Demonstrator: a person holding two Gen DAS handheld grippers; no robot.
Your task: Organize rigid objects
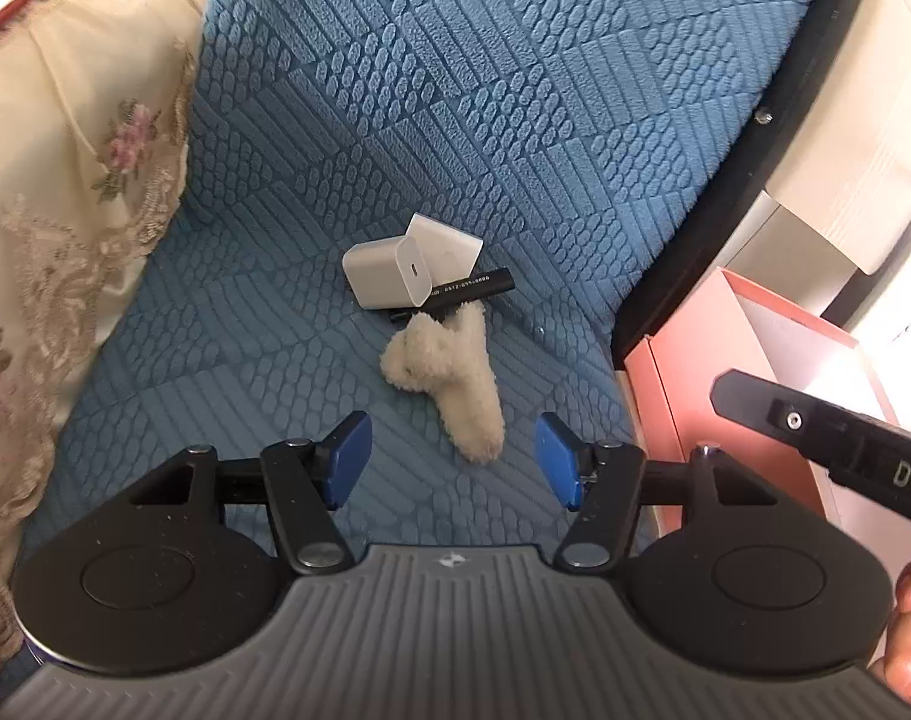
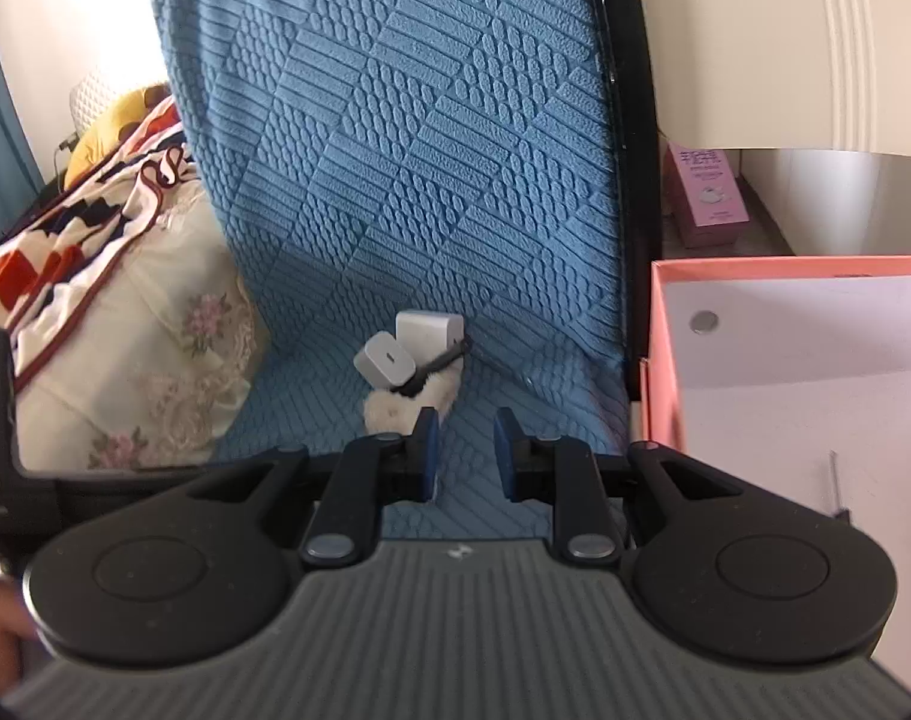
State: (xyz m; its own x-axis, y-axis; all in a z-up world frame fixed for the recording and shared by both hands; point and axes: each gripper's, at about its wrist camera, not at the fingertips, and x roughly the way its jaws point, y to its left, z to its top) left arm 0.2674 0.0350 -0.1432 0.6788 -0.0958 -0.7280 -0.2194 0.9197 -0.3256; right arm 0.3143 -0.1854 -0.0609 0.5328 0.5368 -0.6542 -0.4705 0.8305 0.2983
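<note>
- Lying on the blue cover (image 1: 455,120) of a seat: two white chargers, a black tube and a fluffy clip, all clustered together.
- Front charger (image 1: 386,276): tilted, port face toward the camera, touching the rear charger (image 1: 449,243) behind it.
- Black tube (image 1: 467,291): printed with white characters, lies across the lower right edge of the front charger and over the top of the clip.
- Clip (image 1: 449,372): cream, fuzzy, nearest to the left tongs, its upper end under the tube.
- Left tongs (image 1: 455,459): apart, holding nothing, hovering just short of the clip; the clip's lower end sits between the blue pads (image 1: 350,456) in the left view.
- Right tongs (image 2: 466,450): apart with a narrower gap, holding nothing, aimed at the same cluster. In the right view the left pad overlaps the clip (image 2: 389,408); contact cannot be confirmed.
- Pink box (image 2: 659,348): open, white inside, stands just right of the seat beyond its black frame (image 2: 629,180). A small round grey disc (image 2: 704,321) lies on its inner wall.
- Floral cushion (image 1: 65,180): cream with lace, borders the cover on the left.
- Striped blanket (image 2: 65,252): red, white and dark, lies behind the cushion.
- Purple carton (image 2: 704,192): stands behind the box, against the white wall.
</note>
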